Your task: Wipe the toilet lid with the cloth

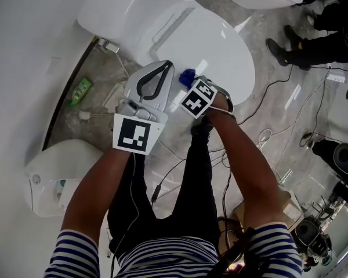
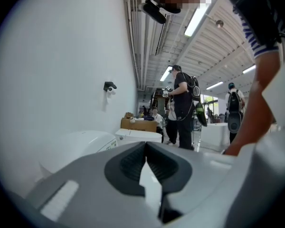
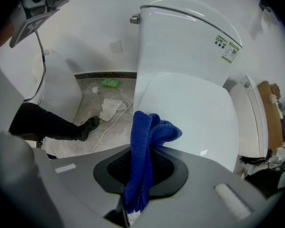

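The blue cloth (image 3: 147, 132) was clamped in the right tool (image 3: 141, 175) near the toilet lid (image 3: 190, 108), wiping judged mostly undone; the left tool (image 2: 146, 160) was closed, empty.

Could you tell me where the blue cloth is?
The blue knitted cloth sits clamped in the right gripper's jaws, at the white toilet lid's front edge, mid head view.

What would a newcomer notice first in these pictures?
The bright blue cloth pinched in the right gripper, held near the front of the closed white toilet lid. Next, the left gripper, shut and empty, points away toward people standing across the room.
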Available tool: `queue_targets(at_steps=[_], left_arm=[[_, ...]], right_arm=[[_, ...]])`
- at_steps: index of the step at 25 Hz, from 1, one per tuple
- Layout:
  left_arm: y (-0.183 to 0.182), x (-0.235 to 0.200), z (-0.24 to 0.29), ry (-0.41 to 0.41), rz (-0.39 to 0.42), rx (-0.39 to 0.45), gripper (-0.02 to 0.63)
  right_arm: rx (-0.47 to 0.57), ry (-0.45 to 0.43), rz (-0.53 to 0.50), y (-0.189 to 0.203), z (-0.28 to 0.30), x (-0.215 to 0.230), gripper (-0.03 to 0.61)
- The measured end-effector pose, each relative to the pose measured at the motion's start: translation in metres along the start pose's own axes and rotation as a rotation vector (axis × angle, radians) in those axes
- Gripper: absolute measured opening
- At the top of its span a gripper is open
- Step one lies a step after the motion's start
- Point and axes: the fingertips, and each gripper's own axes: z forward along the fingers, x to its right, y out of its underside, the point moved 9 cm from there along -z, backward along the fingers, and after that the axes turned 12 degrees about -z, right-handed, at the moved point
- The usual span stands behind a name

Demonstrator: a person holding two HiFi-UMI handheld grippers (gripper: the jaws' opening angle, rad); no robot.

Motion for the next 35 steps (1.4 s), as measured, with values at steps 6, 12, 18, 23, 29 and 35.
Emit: queue_targets(at_steps=[6, 12, 18, 23, 29, 35], left_arm=[[0.001, -0.003, -0.003, 0.026, 0.000, -0.014, 0.005], [-0.003, -0.003, -0.002, 0.049, 0.005, -0.012, 0.005], [-0.013, 0.008, 0.015, 0.048, 0.016, -0.009, 0.005], [-0.016, 0.024, 0.041, 0.024, 0.011, -0.003, 0.005], [-0.009, 0.052, 0.096, 0.004, 0.000, -0.007, 0.005], [-0.003, 0.079, 0.161, -0.003, -0.005, -0.018, 0.005]], right_arm=[[-0.001, -0.034, -0.012, -0.010, 0.005, -0.022, 0.060], [0.004, -0.034, -0.015, -0.012, -0.001, -0.029, 0.060], [0.006, 0.008, -0.001, 0.010, -0.019, 0.005, 0.060], [-0.001, 0.054, 0.021, 0.046, -0.034, 0.055, 0.060], [-0.012, 0.088, 0.034, 0.106, -0.040, 0.120, 0.060], [-0.013, 0.097, 0.044, 0.156, -0.034, 0.186, 0.060]])
